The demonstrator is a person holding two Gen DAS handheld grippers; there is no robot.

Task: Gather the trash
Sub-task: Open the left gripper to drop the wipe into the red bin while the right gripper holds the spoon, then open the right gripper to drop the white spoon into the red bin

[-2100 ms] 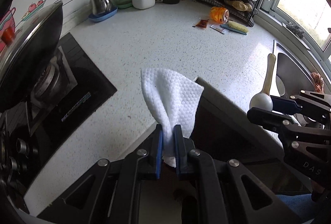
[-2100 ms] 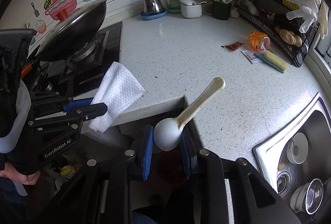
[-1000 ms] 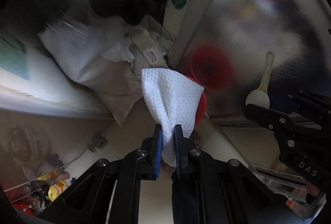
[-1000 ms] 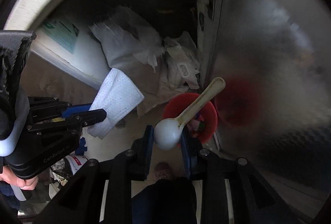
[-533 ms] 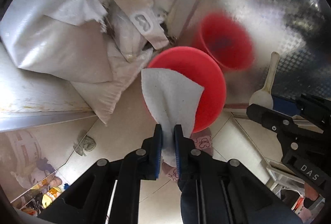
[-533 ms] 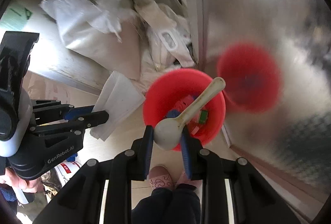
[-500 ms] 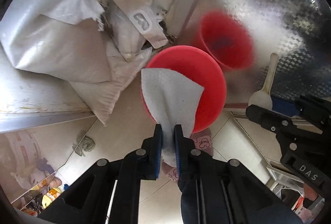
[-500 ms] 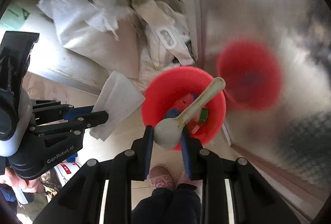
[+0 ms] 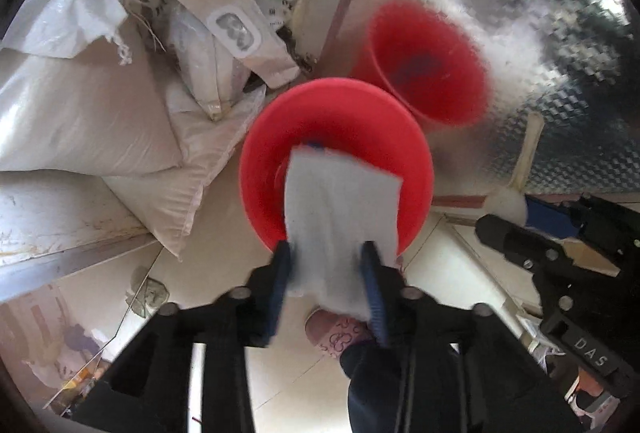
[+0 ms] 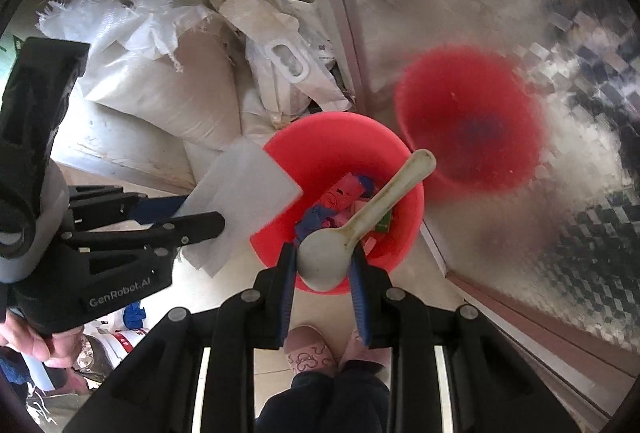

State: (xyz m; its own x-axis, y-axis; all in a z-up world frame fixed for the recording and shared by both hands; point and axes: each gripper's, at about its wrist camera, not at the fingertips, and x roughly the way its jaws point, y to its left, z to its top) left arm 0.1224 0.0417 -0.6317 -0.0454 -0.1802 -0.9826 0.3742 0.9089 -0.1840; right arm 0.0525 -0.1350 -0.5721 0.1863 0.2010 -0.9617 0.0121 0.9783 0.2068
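The left gripper (image 9: 325, 265), jaws just opened, lets the white wipe (image 9: 340, 209) hang loose over the red bin (image 9: 264, 161) at frame centre; the right gripper (image 10: 323, 265) clamps the spoon (image 10: 360, 225) above it.

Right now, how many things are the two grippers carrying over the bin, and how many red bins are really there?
White wipe, between the left gripper's just-opened jaws: 1
White plastic spoon, clamped in the right gripper: 1
Red bin on the floor, with its reflection in the metal panel beside it: 1
Total: 3
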